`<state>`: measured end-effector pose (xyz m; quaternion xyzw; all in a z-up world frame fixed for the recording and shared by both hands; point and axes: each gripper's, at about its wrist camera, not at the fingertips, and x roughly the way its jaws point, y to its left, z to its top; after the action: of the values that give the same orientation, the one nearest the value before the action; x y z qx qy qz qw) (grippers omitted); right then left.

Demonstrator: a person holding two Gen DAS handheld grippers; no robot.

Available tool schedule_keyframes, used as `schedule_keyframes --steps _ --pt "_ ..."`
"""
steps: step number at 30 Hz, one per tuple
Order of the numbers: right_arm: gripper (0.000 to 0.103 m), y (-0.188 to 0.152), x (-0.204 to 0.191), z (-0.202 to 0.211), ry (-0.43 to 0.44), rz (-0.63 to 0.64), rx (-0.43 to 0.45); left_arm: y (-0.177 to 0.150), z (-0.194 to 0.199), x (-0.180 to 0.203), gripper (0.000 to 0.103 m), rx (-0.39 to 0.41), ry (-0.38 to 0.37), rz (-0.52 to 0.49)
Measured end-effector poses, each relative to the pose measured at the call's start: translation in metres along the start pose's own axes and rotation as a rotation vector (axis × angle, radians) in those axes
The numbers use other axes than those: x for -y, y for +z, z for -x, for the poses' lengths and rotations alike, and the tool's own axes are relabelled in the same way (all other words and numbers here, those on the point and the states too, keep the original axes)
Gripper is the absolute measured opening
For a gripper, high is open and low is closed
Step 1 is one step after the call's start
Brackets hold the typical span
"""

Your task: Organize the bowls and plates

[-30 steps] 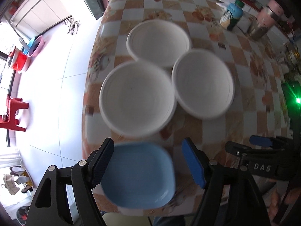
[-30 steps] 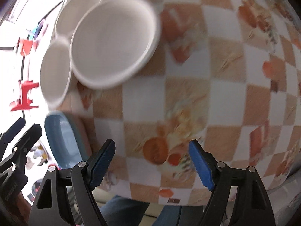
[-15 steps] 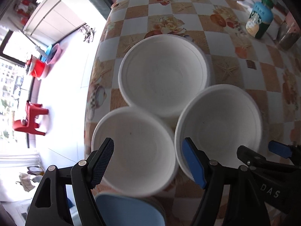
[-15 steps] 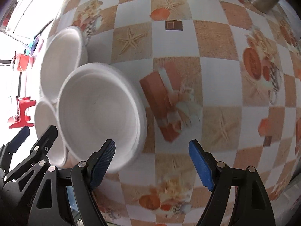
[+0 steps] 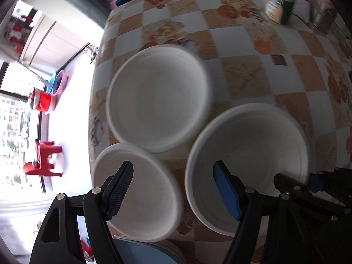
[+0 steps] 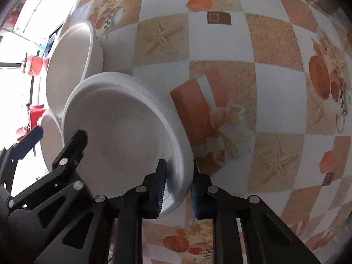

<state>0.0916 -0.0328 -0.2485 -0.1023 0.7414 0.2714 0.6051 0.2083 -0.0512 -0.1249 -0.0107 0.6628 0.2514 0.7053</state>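
Observation:
Three white bowls stand close together on the checkered table. In the left wrist view a far bowl [image 5: 158, 96], a near-left bowl [image 5: 136, 195] and a right bowl [image 5: 248, 160] show, with a blue plate [image 5: 143, 253] at the bottom edge. My left gripper [image 5: 173, 189] is open above the gap between the near-left and right bowls, holding nothing. My right gripper [image 6: 178, 187] has its jaws closing on the near rim of the right bowl [image 6: 123, 136], one pad inside and one outside. It also shows as the right gripper [image 5: 301, 180] at that rim.
A green-capped bottle [image 5: 279, 2] and a metal cup [image 5: 323, 19] stand at the far right. The table edge [image 5: 94, 101] drops off on the left to a floor with a red stool [image 5: 44, 160]. Bare tablecloth [image 6: 264, 88] spreads right of the bowls.
Both grippers have moved forward and down over the bowls. The blue plate slid to the bottom of the left view. The right jaws went from wide open to pinching the right bowl's rim.

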Motion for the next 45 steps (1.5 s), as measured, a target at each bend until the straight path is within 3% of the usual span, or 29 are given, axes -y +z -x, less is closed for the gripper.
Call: schedule_keyframes --steps 3,5,7,10,17,32,35,36,37,38,39,40,41,45 --pt "0.021 -0.01 0.015 0.004 0.014 -0.012 -0.007 0.0 0.004 0.016 0.074 -0.001 -0.029 -0.03" --pt "0.021 -0.015 0.029 0.003 0.014 -0.028 -0.014 -0.001 0.004 0.03 0.062 -0.016 -0.061 -0.059" --pt "0.021 -0.019 0.045 0.002 0.016 -0.049 -0.022 -0.002 0.002 0.041 0.043 -0.046 -0.097 -0.077" --pt "0.021 -0.03 0.065 0.005 0.026 -0.077 -0.023 -0.007 0.001 0.062 0.026 -0.093 -0.18 -0.102" --pt "0.021 -0.068 0.099 0.007 -0.014 -0.098 -0.033 -0.038 0.015 0.113 0.025 -0.094 -0.217 -0.217" --pt "0.022 -0.135 0.165 0.003 -0.141 -0.125 -0.076 -0.105 0.055 0.209 0.029 -0.099 -0.288 -0.437" --pt "0.022 -0.137 0.178 0.006 -0.135 -0.141 -0.061 -0.107 0.061 0.218 0.056 -0.09 -0.282 -0.432" --pt "0.022 -0.138 0.189 0.01 -0.133 -0.142 -0.055 -0.108 0.064 0.219 0.072 -0.076 -0.272 -0.429" --pt "0.022 -0.143 0.185 0.014 -0.13 -0.145 -0.046 -0.108 0.067 0.217 0.077 -0.058 -0.266 -0.429" --pt "0.033 -0.143 0.187 0.016 -0.132 -0.152 -0.037 -0.107 0.071 0.209 0.077 -0.039 -0.269 -0.429" --pt "0.059 -0.15 0.186 0.021 -0.136 -0.157 -0.025 -0.106 0.073 0.205 0.077 -0.035 -0.275 -0.429" --pt "0.072 -0.171 0.185 0.03 -0.138 -0.16 -0.008 -0.105 0.075 0.199 0.078 -0.036 -0.283 -0.425" --pt "0.08 -0.171 0.186 0.035 -0.138 -0.163 0.014 -0.106 0.077 0.193 0.078 -0.036 -0.289 -0.42" --pt "0.08 -0.17 0.189 0.047 -0.141 -0.178 0.044 -0.106 0.083 0.164 0.079 -0.036 -0.314 -0.4"
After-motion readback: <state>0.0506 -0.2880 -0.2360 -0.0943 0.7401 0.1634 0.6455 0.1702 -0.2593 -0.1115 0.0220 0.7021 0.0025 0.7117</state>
